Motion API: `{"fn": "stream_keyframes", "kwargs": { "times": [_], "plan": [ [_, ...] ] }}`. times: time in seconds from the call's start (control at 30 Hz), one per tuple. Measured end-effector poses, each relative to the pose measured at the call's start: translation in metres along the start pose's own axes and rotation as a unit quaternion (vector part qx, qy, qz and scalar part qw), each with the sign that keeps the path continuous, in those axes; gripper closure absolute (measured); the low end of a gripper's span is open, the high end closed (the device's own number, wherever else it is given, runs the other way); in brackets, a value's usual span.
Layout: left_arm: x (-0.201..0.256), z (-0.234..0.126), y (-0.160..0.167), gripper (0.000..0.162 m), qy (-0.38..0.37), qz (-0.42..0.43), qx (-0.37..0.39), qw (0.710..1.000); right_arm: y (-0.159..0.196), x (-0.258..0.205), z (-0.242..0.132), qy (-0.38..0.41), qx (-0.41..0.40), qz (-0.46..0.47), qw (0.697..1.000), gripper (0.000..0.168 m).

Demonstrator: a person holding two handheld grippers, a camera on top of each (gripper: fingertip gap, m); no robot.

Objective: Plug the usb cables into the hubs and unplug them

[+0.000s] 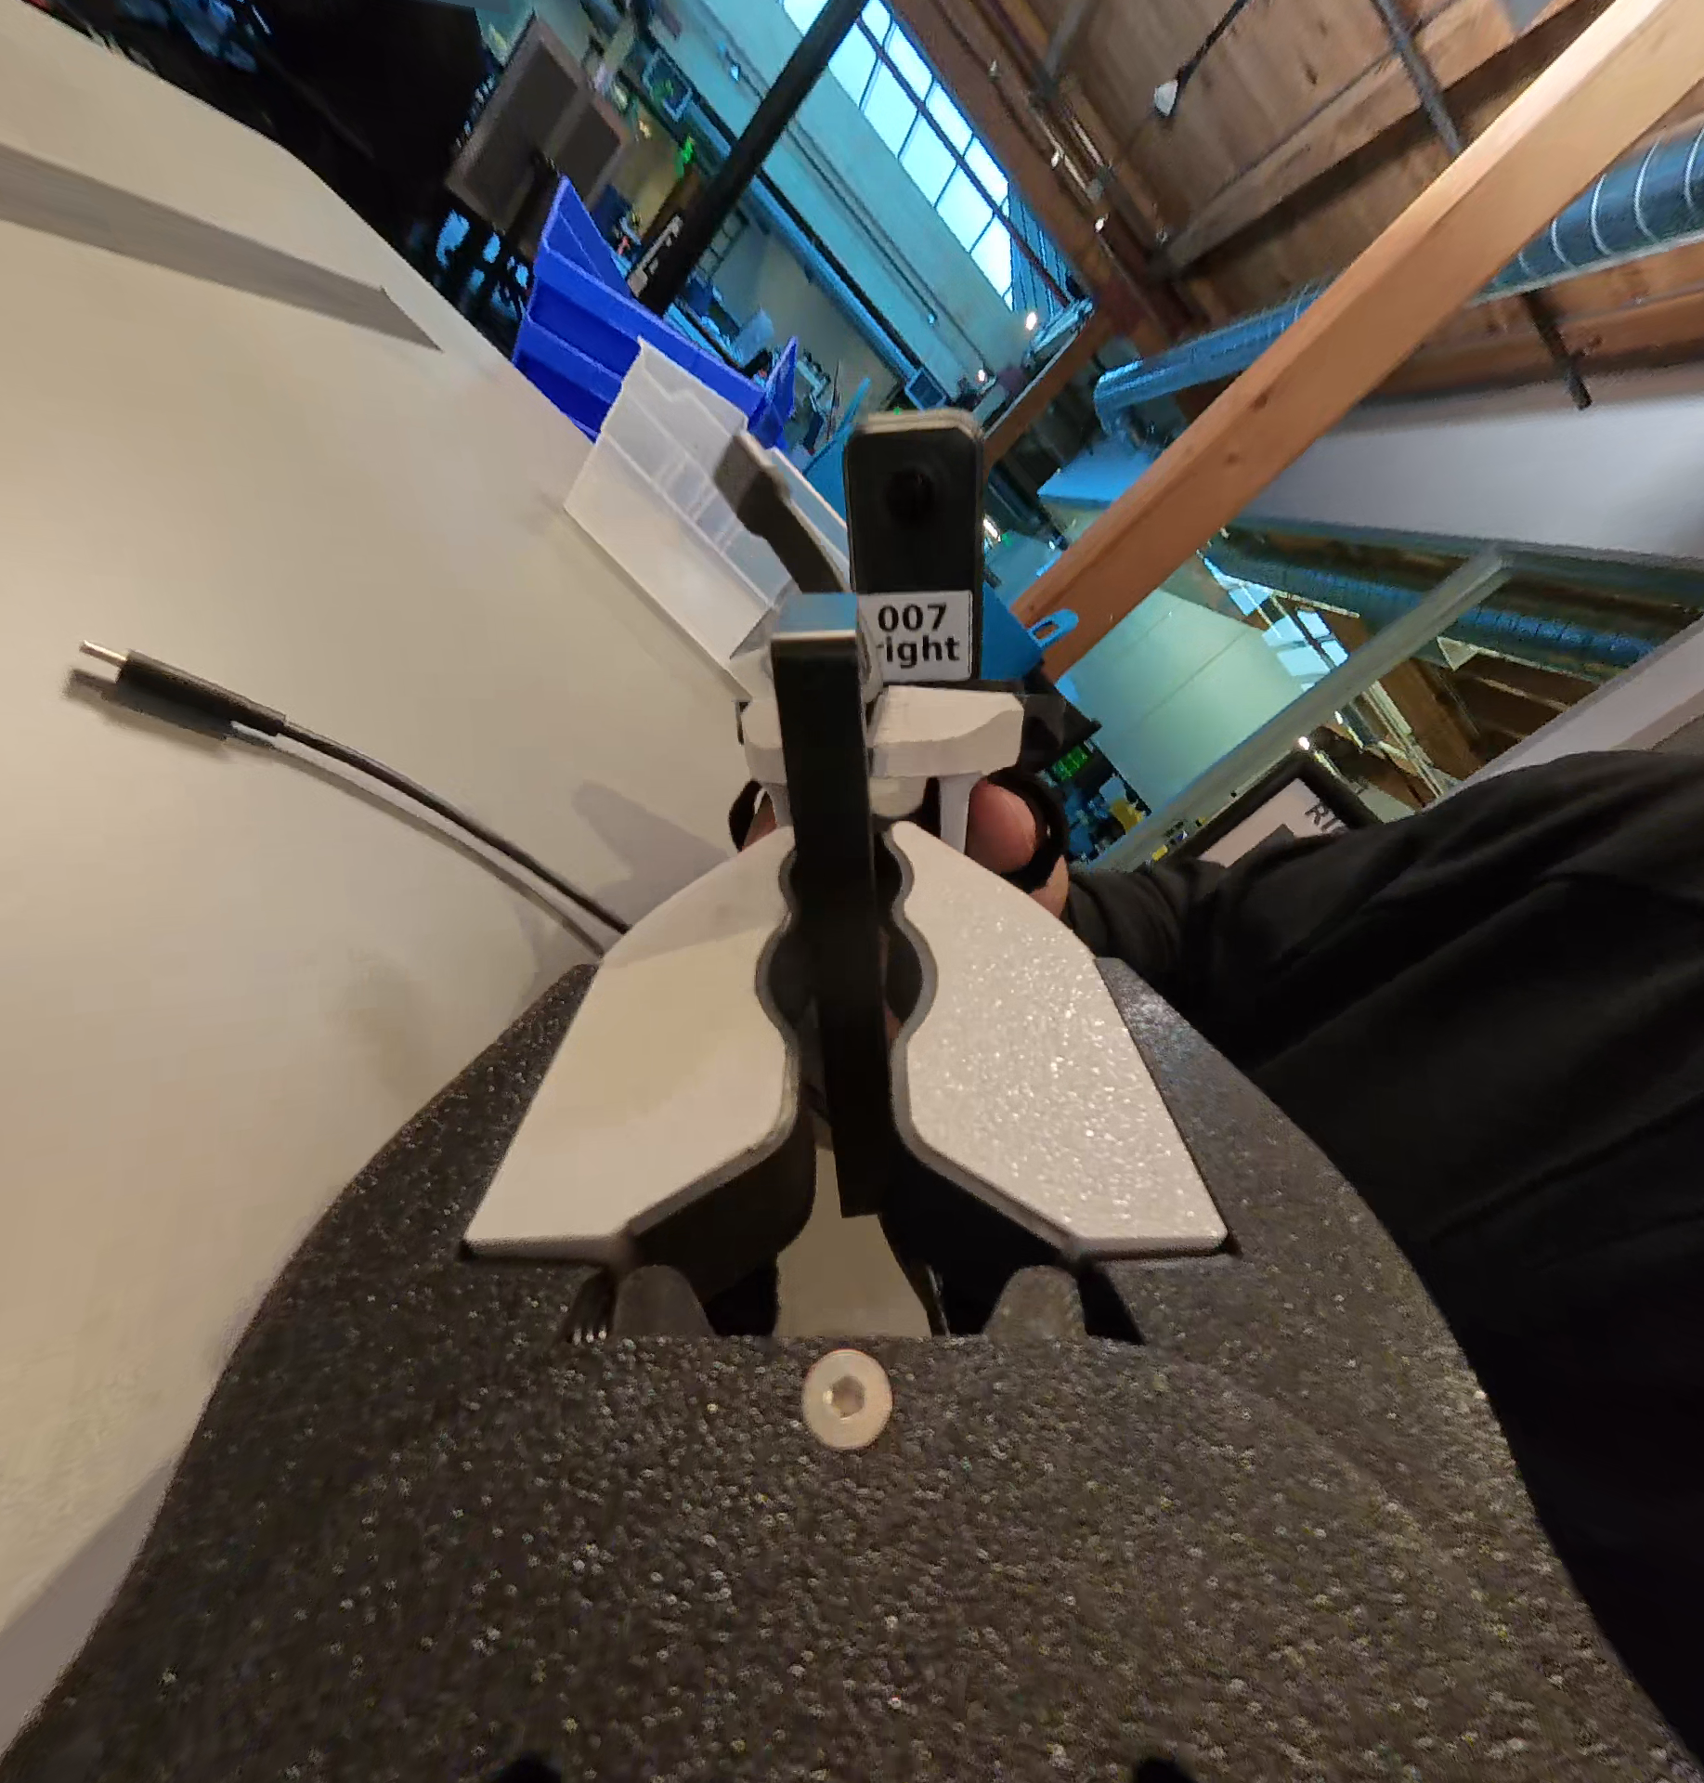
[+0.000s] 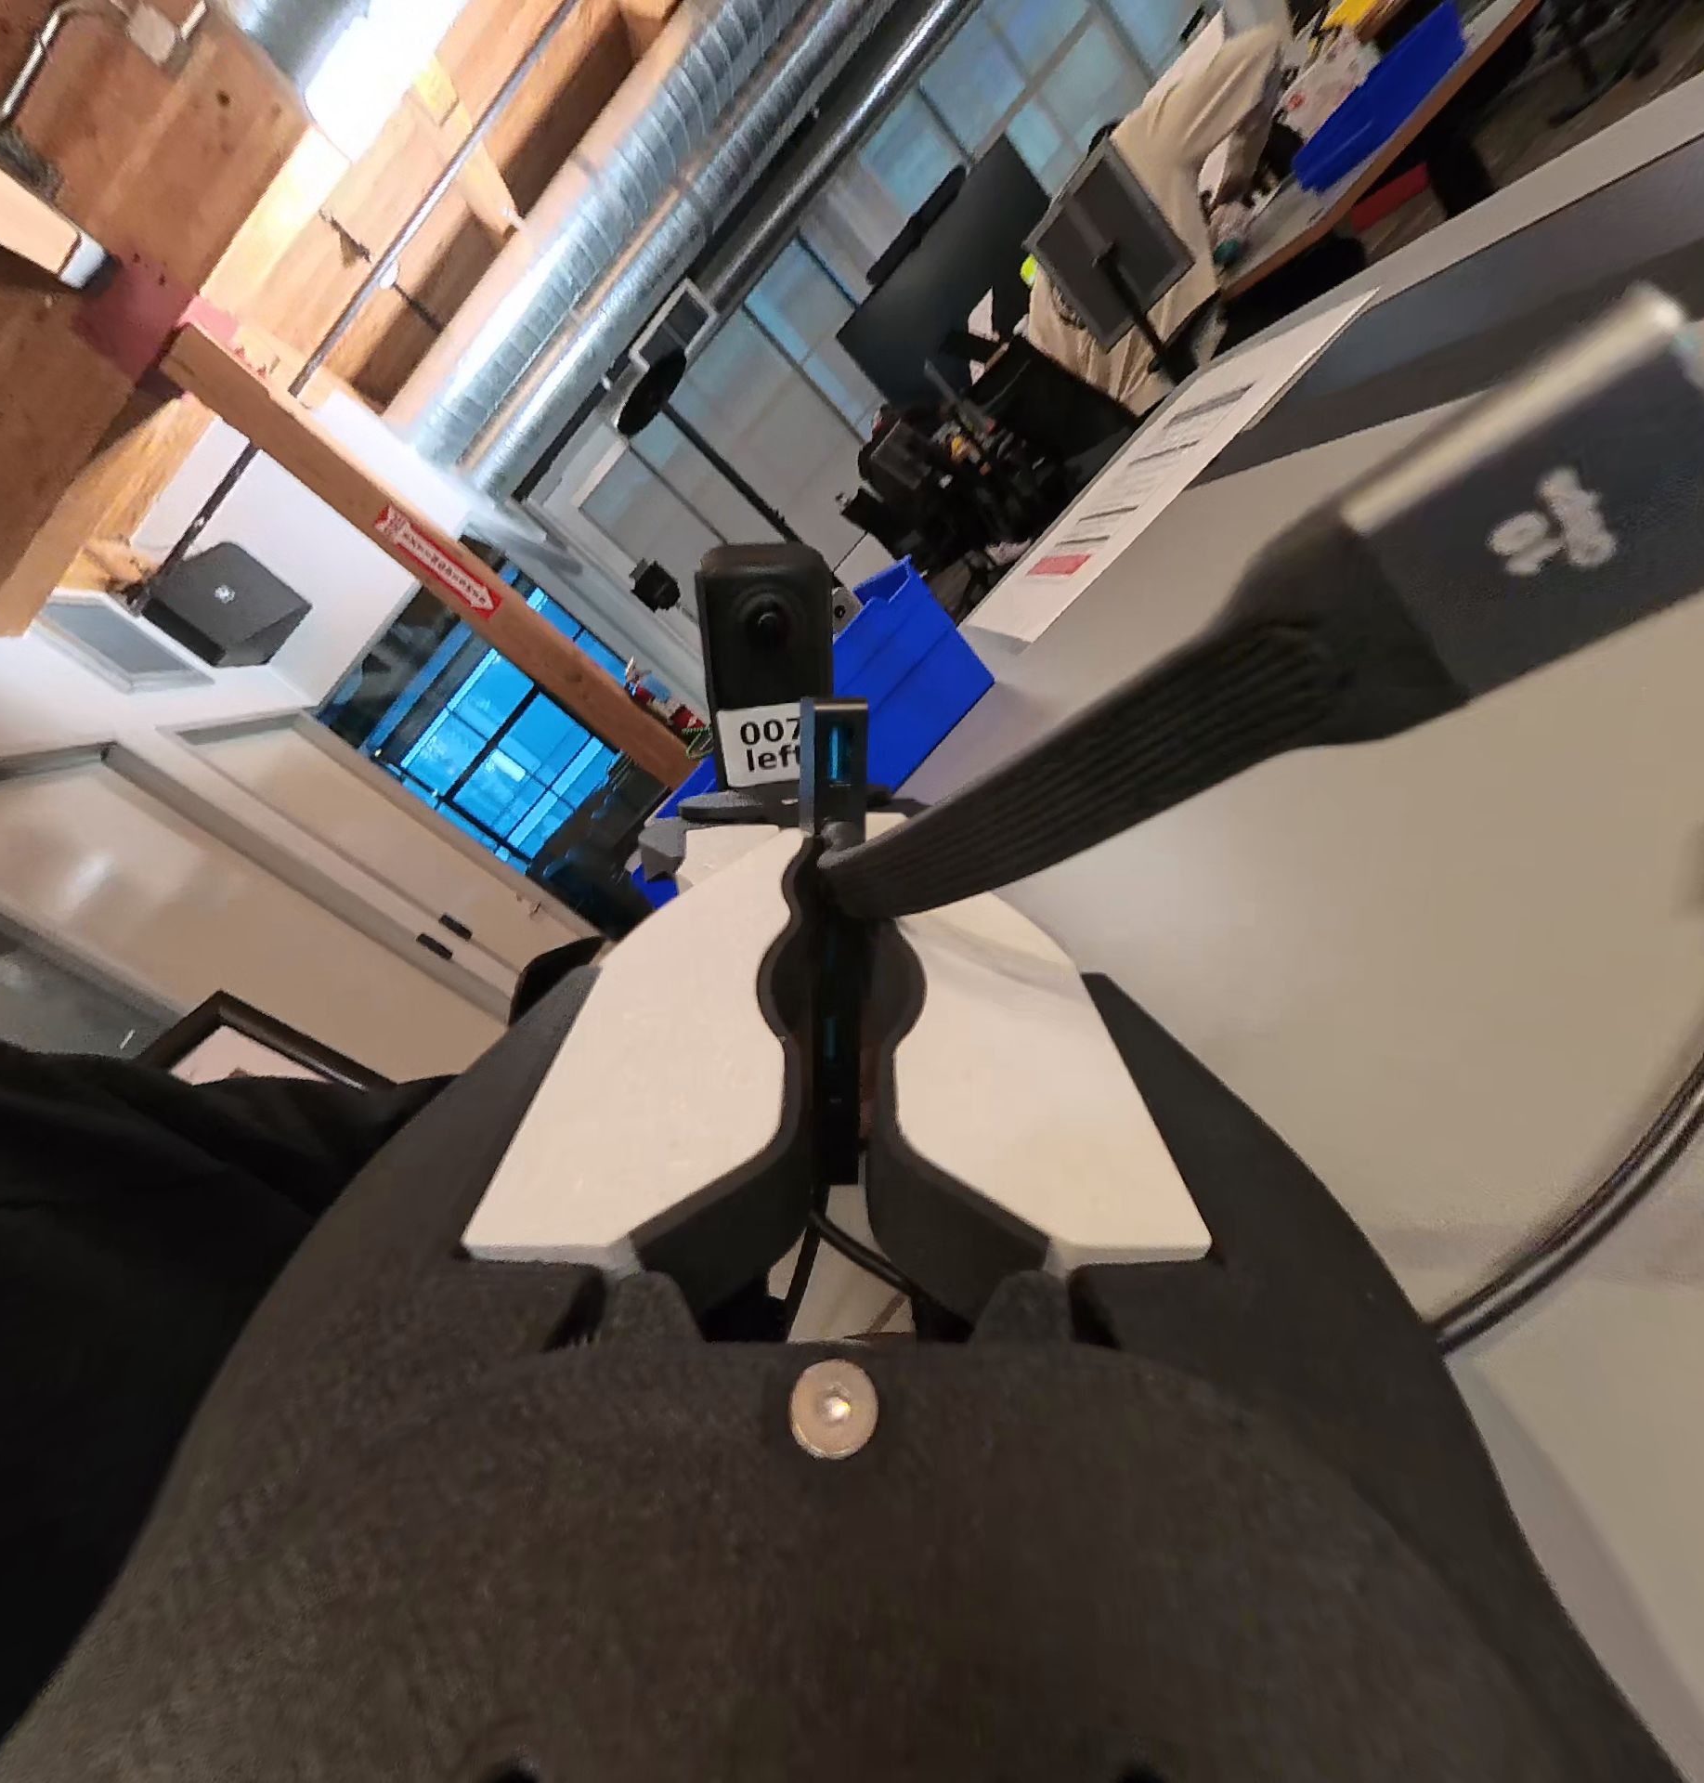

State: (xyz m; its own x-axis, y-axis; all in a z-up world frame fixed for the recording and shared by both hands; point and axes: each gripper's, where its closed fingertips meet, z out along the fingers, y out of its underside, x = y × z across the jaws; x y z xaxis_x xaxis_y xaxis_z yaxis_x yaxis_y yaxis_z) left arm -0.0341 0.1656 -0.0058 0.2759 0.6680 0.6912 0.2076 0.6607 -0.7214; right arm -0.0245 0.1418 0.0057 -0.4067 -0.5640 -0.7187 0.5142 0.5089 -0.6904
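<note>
In the left wrist view my left gripper (image 1: 833,868) is shut on a slim black hub (image 1: 824,772), seen edge-on. The hub reaches forward to the right gripper (image 1: 877,743) opposite. In the right wrist view my right gripper (image 2: 819,859) is shut on the same kind of slim black hub (image 2: 833,762), which has blue ports. The left gripper (image 2: 732,830) is just beyond it. A ribbed flat cable (image 2: 1070,791) runs from the fingertips to a grey hub block (image 2: 1552,463) close on the right. A loose black USB cable plug (image 1: 177,687) lies on the table to the left.
The white table (image 1: 249,965) tilts through both views. A clear plastic box (image 1: 674,482) and blue bins (image 1: 587,318) stand at its far side. A thin cable (image 2: 1639,1167) curves over the table on the right. A paper sheet (image 2: 1166,463) lies farther back. A dark sleeve (image 1: 1455,1013) is at the right. Less than 4 cm separates the two grippers' tips.
</note>
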Motion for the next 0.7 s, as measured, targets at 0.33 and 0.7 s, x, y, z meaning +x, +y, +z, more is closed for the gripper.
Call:
{"fn": "stream_keyframes", "kwargs": {
  "times": [0.33, 0.7],
  "plan": [
    [0.008, 0.000, -0.016, 0.152, 0.018, -0.014, 0.085, 0.996, -0.009, -0.009, -0.003, 0.012, 0.080, 0.023, 0.996, 0.162],
    [0.012, -0.002, -0.027, 0.153, 0.020, -0.044, 0.175, 0.983, -0.013, -0.014, -0.005, 0.030, 0.153, 0.011, 0.988, 0.162]
  ]
}}
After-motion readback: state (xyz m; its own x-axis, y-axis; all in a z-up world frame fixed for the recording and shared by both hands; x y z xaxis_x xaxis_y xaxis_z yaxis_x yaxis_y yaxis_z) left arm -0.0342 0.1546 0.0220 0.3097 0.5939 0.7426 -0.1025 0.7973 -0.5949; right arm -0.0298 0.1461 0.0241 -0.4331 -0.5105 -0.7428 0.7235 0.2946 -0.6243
